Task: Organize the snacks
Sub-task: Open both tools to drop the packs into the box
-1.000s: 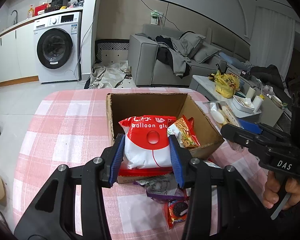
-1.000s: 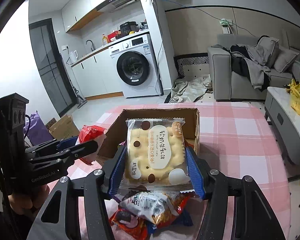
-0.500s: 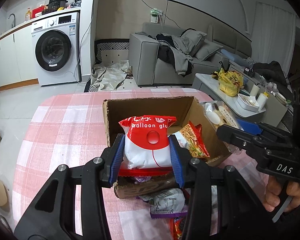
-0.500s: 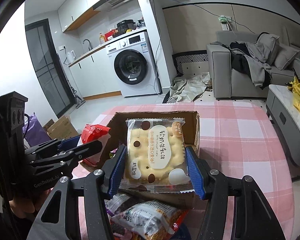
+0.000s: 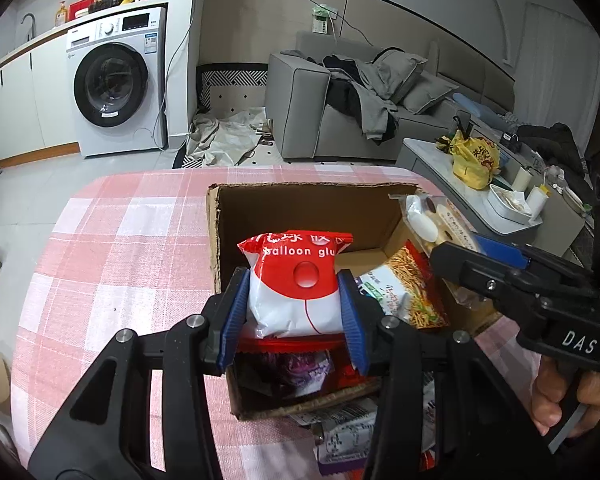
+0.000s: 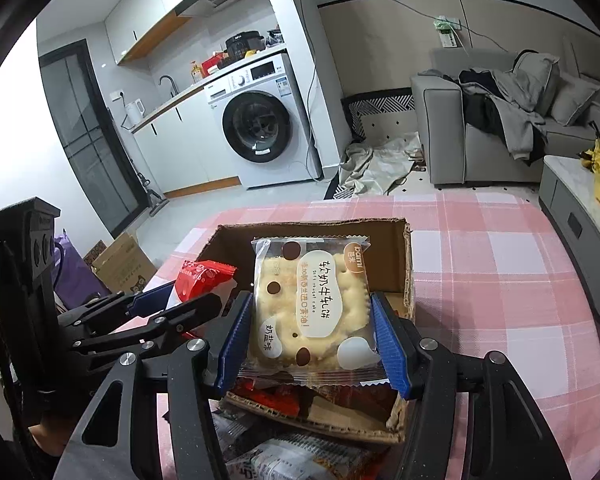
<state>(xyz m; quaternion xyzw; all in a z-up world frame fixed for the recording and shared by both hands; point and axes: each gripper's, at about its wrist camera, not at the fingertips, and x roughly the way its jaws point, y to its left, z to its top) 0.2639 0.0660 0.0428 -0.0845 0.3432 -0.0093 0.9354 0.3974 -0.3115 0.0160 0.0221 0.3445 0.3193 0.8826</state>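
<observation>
My left gripper (image 5: 295, 304) is shut on a red and white balloon gum bag (image 5: 296, 292), held over the open cardboard box (image 5: 300, 204). In the right wrist view my right gripper (image 6: 312, 332) is shut on a clear packet with a pale cracker cake (image 6: 312, 300), also above the box (image 6: 312, 228). A noodle snack bag (image 5: 404, 292) and a purple packet (image 5: 300, 368) lie inside the box. The right gripper with its packet (image 5: 432, 224) shows at the right of the left wrist view. The left gripper and red bag (image 6: 198, 280) show at the left of the right wrist view.
The box stands on a table with a pink checked cloth (image 5: 120, 248). Several loose snack packets (image 5: 348, 432) lie on the cloth in front of the box (image 6: 292, 456). A washing machine (image 5: 116, 84), a grey sofa (image 5: 340, 112) and a low side table (image 5: 500, 192) stand beyond.
Both grippers have moved forward and a little down with their packets, from the box's near edge to above its inside. The loose packets in front have slid toward the bottom of both views.
</observation>
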